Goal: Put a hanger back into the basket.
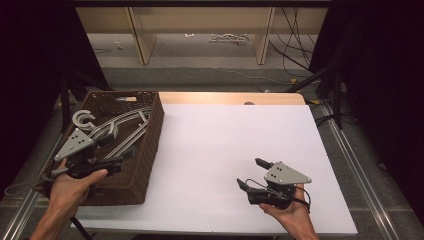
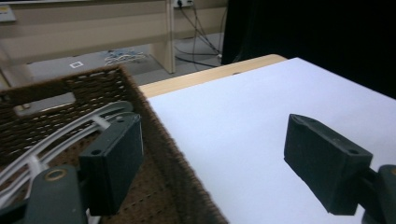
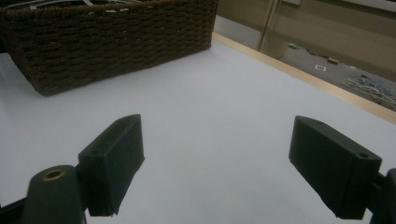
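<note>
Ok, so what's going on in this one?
A person holds a gripper in each hand at a table covered with a white sheet. The left gripper is open over the dark brown woven basket at the table's left, which holds grey plastic clothes hangers; one jaw stands inside the basket wall, the other outside, and nothing is gripped. The right gripper is open and empty above the bare sheet on the right.

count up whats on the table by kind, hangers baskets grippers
brown wicker basket: 1
grey hangers lying in the basket: at least 2; they overlap, so the exact number is unclear
hand-held grippers: 2, left hand-held gripper and right hand-held gripper
total: at least 5
</note>
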Motion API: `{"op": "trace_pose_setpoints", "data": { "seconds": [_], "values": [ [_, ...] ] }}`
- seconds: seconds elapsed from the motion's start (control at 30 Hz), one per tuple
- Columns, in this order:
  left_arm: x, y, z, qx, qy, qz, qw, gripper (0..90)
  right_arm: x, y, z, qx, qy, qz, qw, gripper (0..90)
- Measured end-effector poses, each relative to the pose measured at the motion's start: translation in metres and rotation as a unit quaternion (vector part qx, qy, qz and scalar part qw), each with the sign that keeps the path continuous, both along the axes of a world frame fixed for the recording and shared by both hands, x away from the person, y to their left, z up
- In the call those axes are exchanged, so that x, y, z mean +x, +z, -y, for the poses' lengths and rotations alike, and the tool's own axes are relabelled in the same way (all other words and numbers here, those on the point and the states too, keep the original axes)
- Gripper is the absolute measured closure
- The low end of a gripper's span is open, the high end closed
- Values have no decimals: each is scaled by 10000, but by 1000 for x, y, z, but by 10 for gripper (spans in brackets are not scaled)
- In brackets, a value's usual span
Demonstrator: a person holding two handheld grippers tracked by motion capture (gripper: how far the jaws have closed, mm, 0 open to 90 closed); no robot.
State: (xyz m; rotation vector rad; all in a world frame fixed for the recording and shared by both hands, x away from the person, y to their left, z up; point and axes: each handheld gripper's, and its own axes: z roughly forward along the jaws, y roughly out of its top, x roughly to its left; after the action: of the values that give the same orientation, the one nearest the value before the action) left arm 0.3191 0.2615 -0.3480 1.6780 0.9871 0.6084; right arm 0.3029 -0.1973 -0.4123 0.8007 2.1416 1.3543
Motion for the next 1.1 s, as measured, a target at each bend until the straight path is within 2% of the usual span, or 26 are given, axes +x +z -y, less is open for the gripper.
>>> {"op": "trace_pose_setpoints", "data": {
  "seconds": [0.13,0.17,0.27,0.33,0.37,0.43,0.47,0.5,0.63,0.67,0.7,0.77,0.8,0.9,0.97,1.03,1.1],
  "values": [
    [-4,-4,10,35,-79,87,9999,195,0,0,0,63,-22,-5,10000,183],
    [-5,-5,13,10,-90,95,9999,195,-1,0,0,91,-57,64,9999,182],
    [-10,-9,20,-130,-180,131,9997,195,-3,0,-1,145,-39,32,9999,182],
    [-12,-12,27,-111,-256,191,9994,195,-5,0,-1,179,-39,29,9998,182],
    [-14,-14,30,-96,-306,216,9993,195,-4,0,-2,192,-38,133,9997,181],
    [-16,-18,36,-123,-409,204,9989,195,-7,0,-3,196,-20,46,9998,181],
    [-17,-21,39,-156,-443,211,9987,195,-7,0,-3,218,-55,144,9996,181],
    [-19,-23,42,-160,-460,253,9985,195,-8,0,-4,242,-25,77,9997,179],
    [-26,-33,54,-51,-622,327,9975,193,-11,-1,-3,319,-54,117,9994,173],
    [-28,-36,57,-78,-694,373,9969,193,-11,-1,-3,332,-78,201,9992,173],
    [-29,-38,59,-46,-752,398,9964,193,-12,-1,-3,349,-74,130,9993,173],
    [-32,-44,64,-77,-824,403,9958,190,-13,-1,-2,353,-91,134,9992,172],
    [-33,-47,66,-52,-840,394,9957,187,-13,-2,-2,398,-114,218,9989,172],
    [-34,-60,71,69,-849,409,9955,186,-16,-4,-1,401,-121,177,9990,172],
    [-36,-70,74,152,-865,377,9954,186,-18,-7,-2,497,-66,38,9987,172],
    [-38,-78,76,228,-930,345,9948,187,-20,-9,-2,454,-98,107,9989,170],
    [-38,-82,75,224,-1007,330,9941,186,-22,-11,-3,428,-71,21,9991,169]
  ]
}}
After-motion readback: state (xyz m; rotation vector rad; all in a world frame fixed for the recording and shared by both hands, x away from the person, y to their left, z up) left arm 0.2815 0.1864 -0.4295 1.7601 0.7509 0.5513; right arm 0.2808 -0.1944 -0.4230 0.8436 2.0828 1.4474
